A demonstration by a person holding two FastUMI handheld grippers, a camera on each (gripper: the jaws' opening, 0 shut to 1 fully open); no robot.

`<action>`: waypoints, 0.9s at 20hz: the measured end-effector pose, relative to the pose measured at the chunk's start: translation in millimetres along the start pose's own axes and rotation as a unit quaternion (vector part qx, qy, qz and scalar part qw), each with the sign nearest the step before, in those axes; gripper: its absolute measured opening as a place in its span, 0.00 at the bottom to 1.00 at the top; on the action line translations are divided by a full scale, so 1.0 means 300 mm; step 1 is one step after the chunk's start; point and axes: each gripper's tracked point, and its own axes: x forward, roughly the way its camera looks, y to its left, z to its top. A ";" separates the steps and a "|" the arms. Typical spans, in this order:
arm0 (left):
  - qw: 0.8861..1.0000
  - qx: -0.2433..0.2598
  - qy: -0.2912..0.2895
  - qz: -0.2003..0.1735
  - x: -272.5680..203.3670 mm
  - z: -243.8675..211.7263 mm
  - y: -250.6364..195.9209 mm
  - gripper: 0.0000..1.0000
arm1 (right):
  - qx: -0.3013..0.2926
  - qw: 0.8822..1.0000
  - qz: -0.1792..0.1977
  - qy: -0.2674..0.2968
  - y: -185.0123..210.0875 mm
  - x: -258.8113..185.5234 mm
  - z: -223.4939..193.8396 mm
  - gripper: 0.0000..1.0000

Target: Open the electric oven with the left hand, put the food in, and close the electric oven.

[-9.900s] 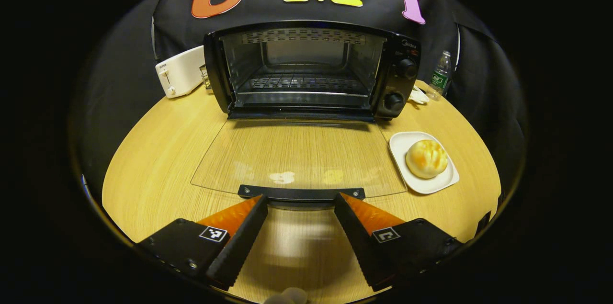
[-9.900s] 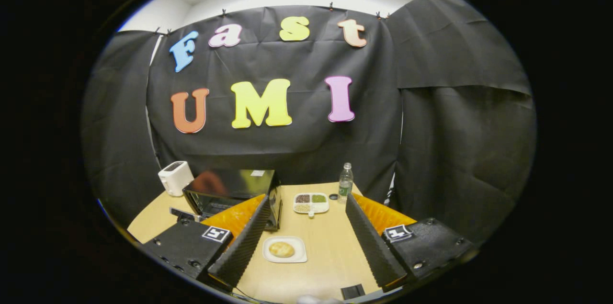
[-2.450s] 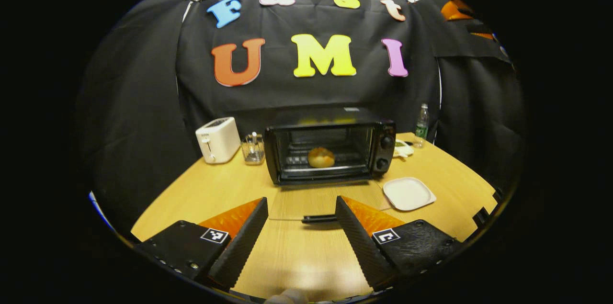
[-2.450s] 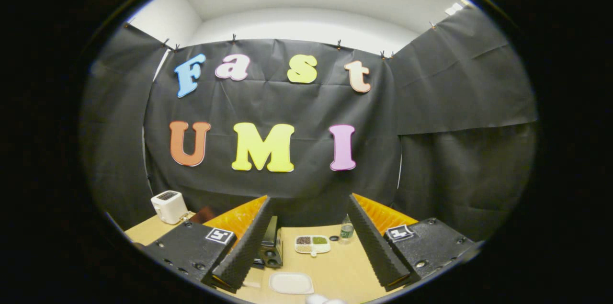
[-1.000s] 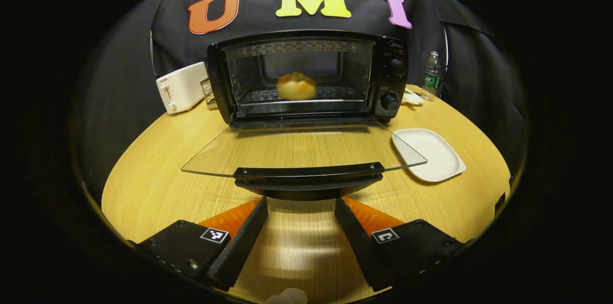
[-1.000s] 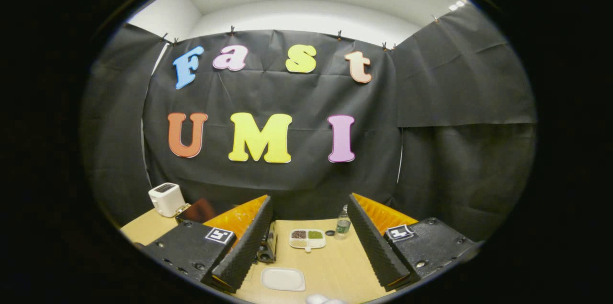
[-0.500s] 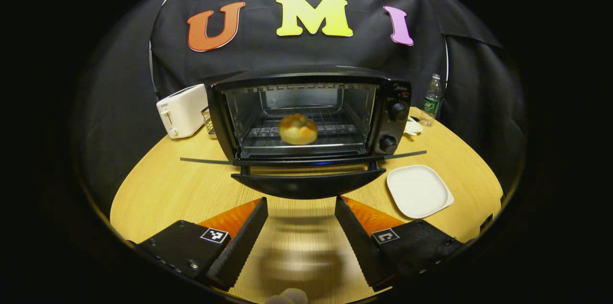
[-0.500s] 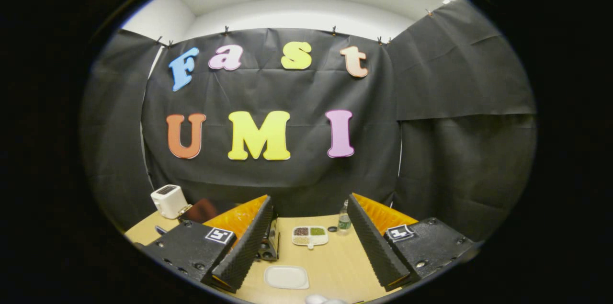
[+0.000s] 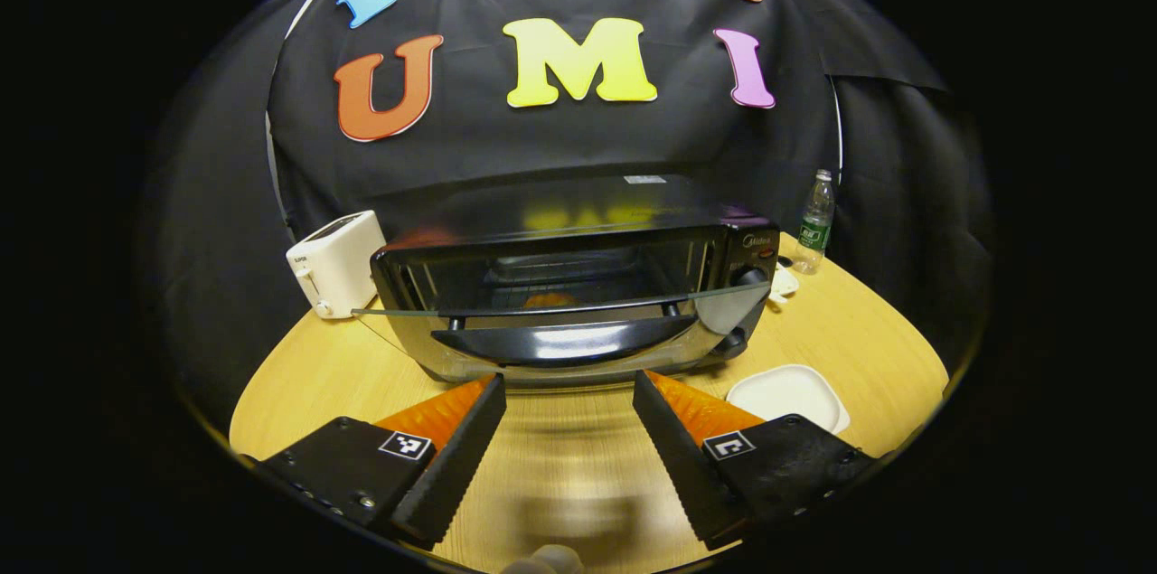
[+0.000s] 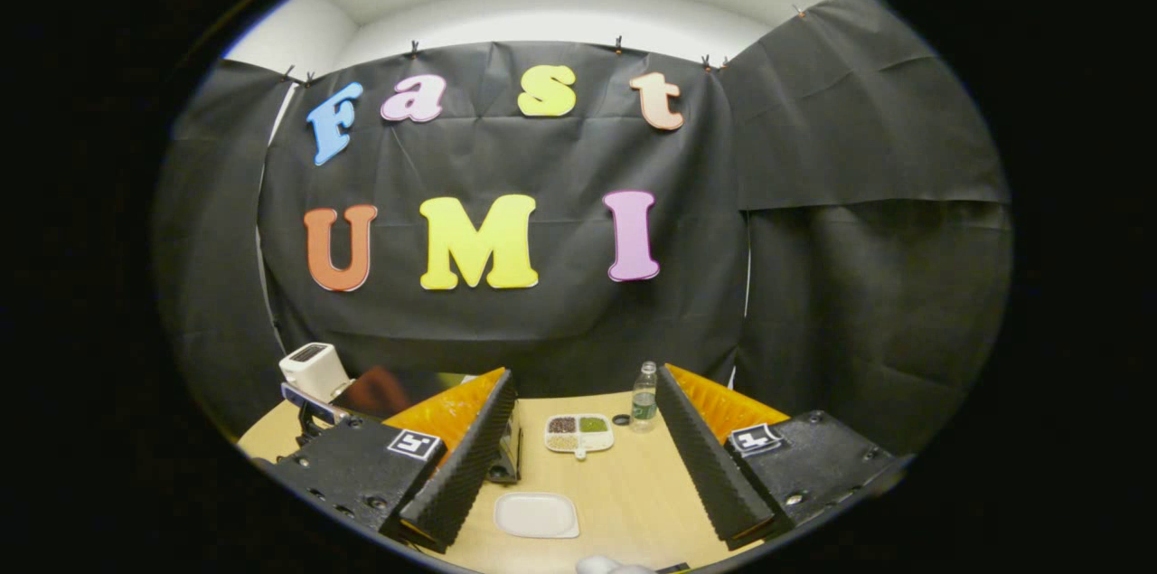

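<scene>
Raised since before, oven door (image 9: 560, 321) tilts nearly shut, handle (image 9: 565, 342) crosswise.

Bun (image 9: 549, 300) barely visible behind glass door (image 9: 560, 310), mostly hidden by handle (image 9: 565, 343). Oven (image 10: 506, 452) largely blocked by right gripper's (image 10: 578, 456) finger. Compartment dish (image 10: 578, 433) contents too small to tell.
</scene>
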 end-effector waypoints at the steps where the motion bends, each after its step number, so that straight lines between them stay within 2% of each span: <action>1: 1.000 0.004 -0.003 0.004 0.015 0.020 0.003 0.84 | 0.001 1.000 0.000 0.000 -0.001 0.002 0.001 0.96; 2: 1.000 0.003 -0.007 0.005 0.027 0.039 0.011 0.93 | 0.001 1.000 -0.001 0.000 -0.003 0.001 0.000 0.96; 5: 1.000 0.010 -0.017 0.009 0.077 0.094 0.017 0.94 | 0.003 1.000 0.000 0.003 -0.003 0.008 -0.010 0.96; 6: 1.000 0.011 -0.018 0.009 0.093 0.102 0.019 0.94 | 0.004 1.000 0.000 0.003 -0.002 0.011 -0.010 0.96; 7: 1.000 0.012 -0.018 0.009 0.106 0.106 0.021 0.89 | 0.004 1.000 -0.001 0.005 -0.005 0.012 -0.014 0.96; 8: 1.000 0.010 -0.019 0.009 0.114 0.110 0.018 0.94 | 0.004 1.000 -0.001 0.004 -0.008 0.013 -0.014 0.96; 11: 1.000 0.013 -0.017 0.007 0.137 0.105 0.015 0.94 | 0.004 1.000 -0.003 0.009 -0.019 0.017 -0.023 0.96; 12: 1.000 0.014 -0.014 0.008 0.146 0.101 0.021 0.86 | 0.004 1.000 -0.005 0.010 -0.027 0.020 -0.024 0.96; 13: 1.000 0.011 -0.013 0.008 0.147 0.097 0.015 0.85 | 0.005 1.000 -0.005 0.012 -0.025 0.022 -0.031 0.96; 14: 1.000 0.011 -0.010 0.007 0.147 0.098 0.012 1.00 | 0.005 1.000 -0.004 0.014 -0.022 0.024 -0.031 0.96; 15: 1.000 0.010 -0.011 0.011 0.131 0.104 0.019 0.94 | 0.005 1.000 -0.003 0.013 -0.022 0.026 -0.030 0.96; 16: 1.000 0.003 -0.016 0.010 0.108 0.114 0.023 0.95 | 0.004 1.000 -0.001 0.013 -0.017 0.028 -0.024 0.96; 18: 0.999 -0.008 -0.029 0.010 0.032 0.154 0.025 0.89 | 0.005 1.000 0.006 0.007 0.004 0.026 0.004 0.96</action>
